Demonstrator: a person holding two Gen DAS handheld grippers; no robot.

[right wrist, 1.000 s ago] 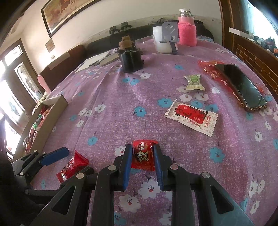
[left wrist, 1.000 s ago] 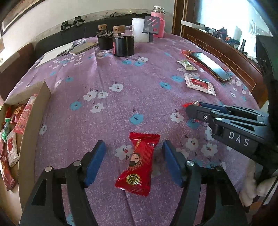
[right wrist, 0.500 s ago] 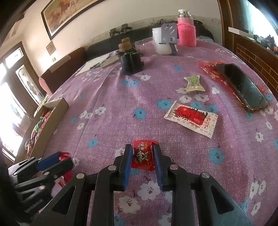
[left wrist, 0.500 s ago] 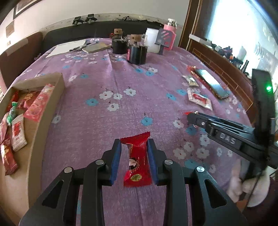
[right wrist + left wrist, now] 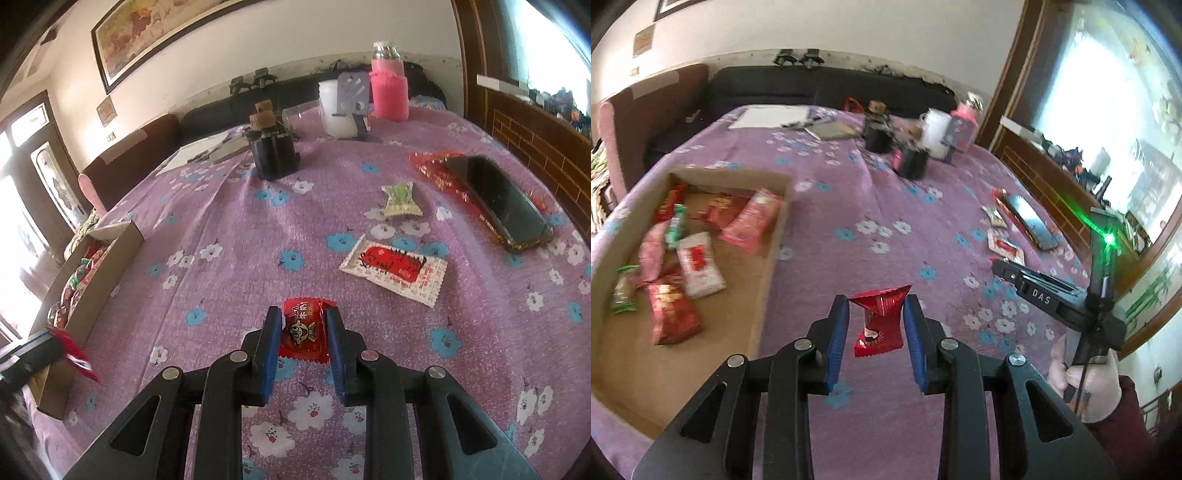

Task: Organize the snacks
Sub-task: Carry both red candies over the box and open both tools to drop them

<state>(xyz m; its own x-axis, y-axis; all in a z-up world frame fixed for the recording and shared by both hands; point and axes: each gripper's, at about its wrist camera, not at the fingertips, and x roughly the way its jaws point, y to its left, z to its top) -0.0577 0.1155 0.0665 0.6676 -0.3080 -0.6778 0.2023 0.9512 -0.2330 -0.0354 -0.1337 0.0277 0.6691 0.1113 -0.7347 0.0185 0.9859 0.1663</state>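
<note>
With each claw clamped on a red snack, your left claw point(image 5: 875, 325) and its red packet point(image 5: 880, 317) need carrying over the cardboard box point(image 5: 768, 266), while your right claw point(image 5: 303, 334) grips the red candy point(image 5: 304, 328).

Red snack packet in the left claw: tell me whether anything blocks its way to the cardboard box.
Nothing visible does. The left claw holds the red snack packet above the tablecloth, right of the cardboard box. Only the box's near wall lies between, and the packet looks lifted above it.
</note>
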